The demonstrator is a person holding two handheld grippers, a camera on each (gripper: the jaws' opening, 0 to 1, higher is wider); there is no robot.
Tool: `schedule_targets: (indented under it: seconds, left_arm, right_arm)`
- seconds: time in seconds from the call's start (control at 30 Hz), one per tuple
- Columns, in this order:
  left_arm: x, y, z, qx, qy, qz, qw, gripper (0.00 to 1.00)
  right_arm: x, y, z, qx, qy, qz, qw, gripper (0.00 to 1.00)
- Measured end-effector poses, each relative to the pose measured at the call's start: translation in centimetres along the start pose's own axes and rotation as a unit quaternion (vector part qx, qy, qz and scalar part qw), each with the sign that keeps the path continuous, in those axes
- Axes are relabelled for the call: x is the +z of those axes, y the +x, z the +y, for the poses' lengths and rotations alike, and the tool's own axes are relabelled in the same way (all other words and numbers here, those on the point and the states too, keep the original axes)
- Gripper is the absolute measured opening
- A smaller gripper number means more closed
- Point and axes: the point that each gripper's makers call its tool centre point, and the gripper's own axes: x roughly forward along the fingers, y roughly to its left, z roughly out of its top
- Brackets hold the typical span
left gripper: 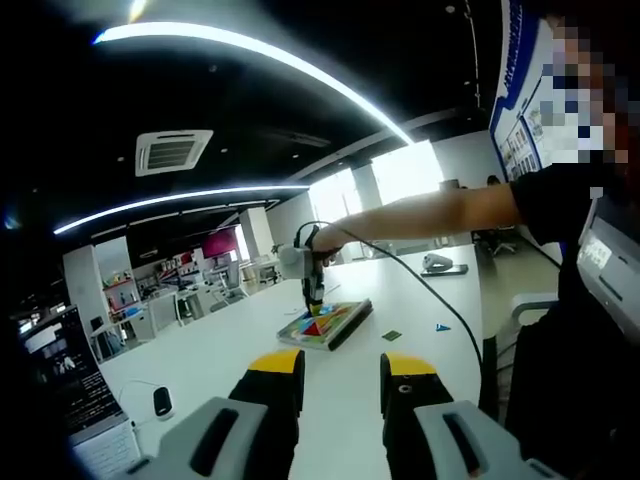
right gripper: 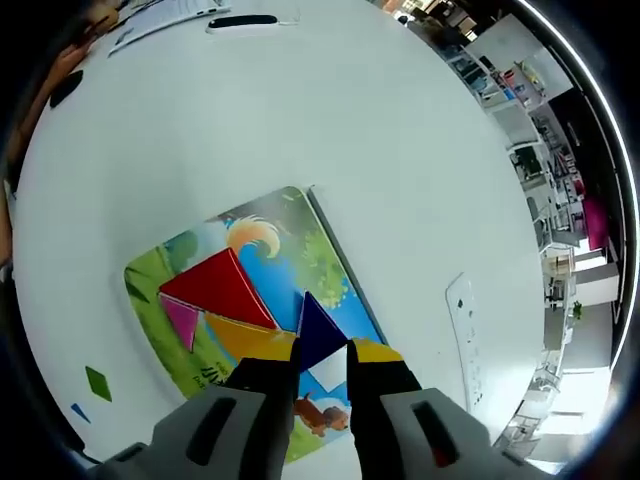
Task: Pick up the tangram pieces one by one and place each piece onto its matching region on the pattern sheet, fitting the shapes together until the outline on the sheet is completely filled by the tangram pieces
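Note:
The pattern sheet (right gripper: pixel 300 225), a colourful picture board, lies on the white table (right gripper: pixel 400 130). On it sit a red triangle (right gripper: pixel 220 285), a small magenta triangle (right gripper: pixel 183 320) and a yellow piece (right gripper: pixel 250 338). My right gripper (right gripper: pixel 322 352) is shut on a dark blue triangle (right gripper: pixel 318 328), held low over the sheet beside the yellow piece. A green piece (right gripper: pixel 97 382) and a small blue triangle (right gripper: pixel 78 411) lie loose on the table. From the left gripper view, the right gripper (left gripper: pixel 312 288) stands over the sheet (left gripper: pixel 325 325). My left gripper (left gripper: pixel 342 368) is open and holds nothing, well short of the sheet.
Loose green piece (left gripper: pixel 391 336) and blue triangle (left gripper: pixel 441 327) lie right of the sheet. A person's arm (left gripper: pixel 430 212) reaches in from the right. A black device (left gripper: pixel 163 402) and keyboard (left gripper: pixel 100 445) sit near left. A white strip (right gripper: pixel 462 320) and black bar (right gripper: pixel 240 20) lie farther off.

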Motion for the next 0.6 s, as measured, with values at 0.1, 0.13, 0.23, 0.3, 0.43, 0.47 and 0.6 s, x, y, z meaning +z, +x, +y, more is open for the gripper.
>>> schedule_targets:
  seconds: [0.1,0.13,0.23,0.3,0.43,0.47,0.6]
  left_arm:
    - [0.01,0.00,0.03,0.001,0.000,0.000,1.0000,0.32]
    - [0.02,-0.01,-0.02,0.000,0.000,0.001,1.0000,0.32]
    - [0.09,-0.07,-0.12,-0.001,0.002,0.000,1.0000,0.32]
    - [0.01,-0.05,0.00,-0.001,0.001,0.000,1.0000,0.32]
    - [-0.20,-0.02,0.19,0.002,-0.001,0.004,1.0000,0.32]
    - [-0.12,-0.05,0.13,0.001,-0.001,0.003,1.0000,0.32]
    - [0.01,-0.06,0.02,0.000,0.001,0.001,1.0000,0.32]
  right_arm:
    - [0.02,0.12,0.08,-0.001,0.003,-0.001,1.0000,0.20]
    - [0.01,0.26,-0.14,-0.003,0.004,0.000,1.0000,0.20]
    - [-0.14,0.50,0.00,0.001,0.008,0.002,1.0000,0.20]
    - [-0.10,0.44,-0.02,0.000,0.010,0.001,0.9999,0.20]
    - [-0.27,0.42,-0.05,0.001,0.014,0.004,0.9999,0.20]
    - [-0.29,0.41,0.03,0.002,0.016,0.003,0.9999,0.20]
    - [-0.40,0.29,0.37,0.002,0.020,0.001,0.9998,0.20]
